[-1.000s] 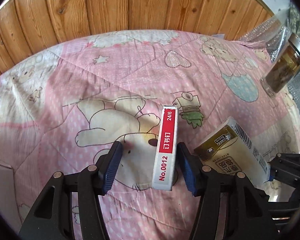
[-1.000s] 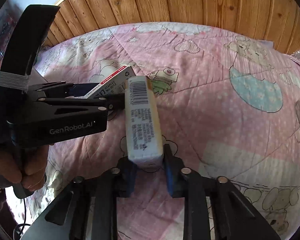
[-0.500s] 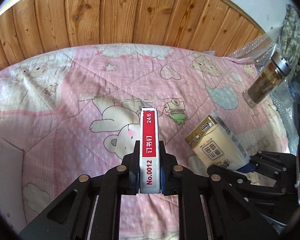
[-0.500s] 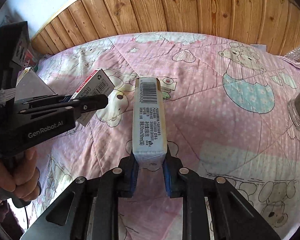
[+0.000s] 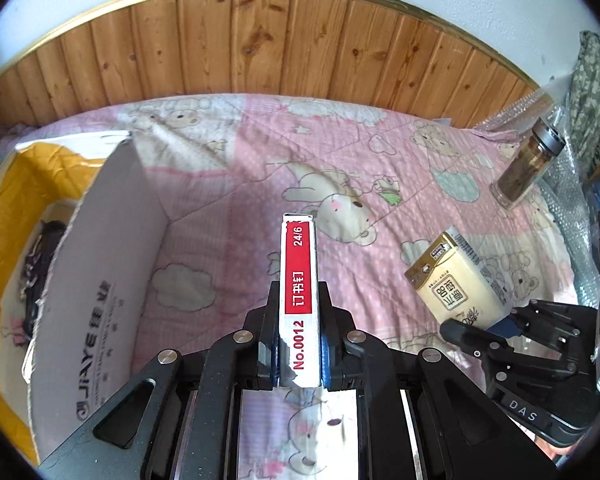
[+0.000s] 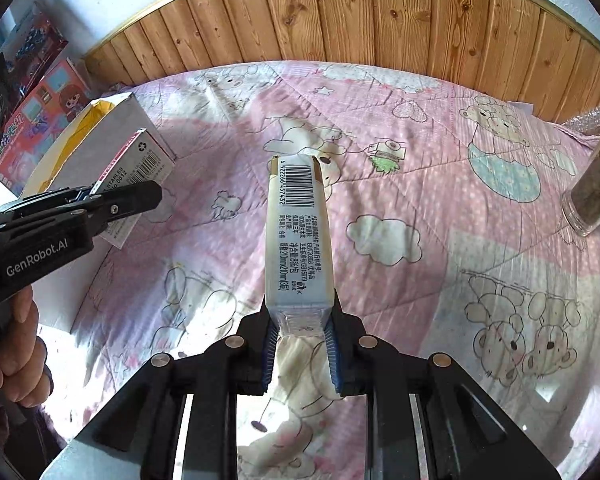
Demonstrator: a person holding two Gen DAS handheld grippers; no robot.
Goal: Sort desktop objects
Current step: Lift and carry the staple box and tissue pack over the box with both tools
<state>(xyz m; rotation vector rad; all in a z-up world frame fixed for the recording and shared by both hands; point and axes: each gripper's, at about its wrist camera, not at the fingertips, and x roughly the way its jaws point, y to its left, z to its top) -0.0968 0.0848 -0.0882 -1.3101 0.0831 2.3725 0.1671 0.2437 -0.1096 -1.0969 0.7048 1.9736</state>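
The left gripper (image 5: 299, 350) has its fingers closed tight on a staple box (image 5: 299, 300), a narrow red and white carton that stands on edge between the blue pads and sticks out ahead of the fingertips, clear of the pink quilt (image 5: 228, 208) below; off to the left of these fingers sits an open cardboard box (image 5: 100, 264) with a yellow lining, its white wall just beside the gripper; far ahead and to the right of the fingers a glass jar (image 5: 528, 168) stands near the quilt's edge. The right gripper (image 6: 301, 344) has its fingers pinched on the near end of a tissue pack (image 6: 300, 240), squeezing the wrapper; the pack points forward from the fingertips with its barcode up, lifted off the quilt; to the left of these fingers a hand (image 6: 14, 364) grips the other tool's handle.
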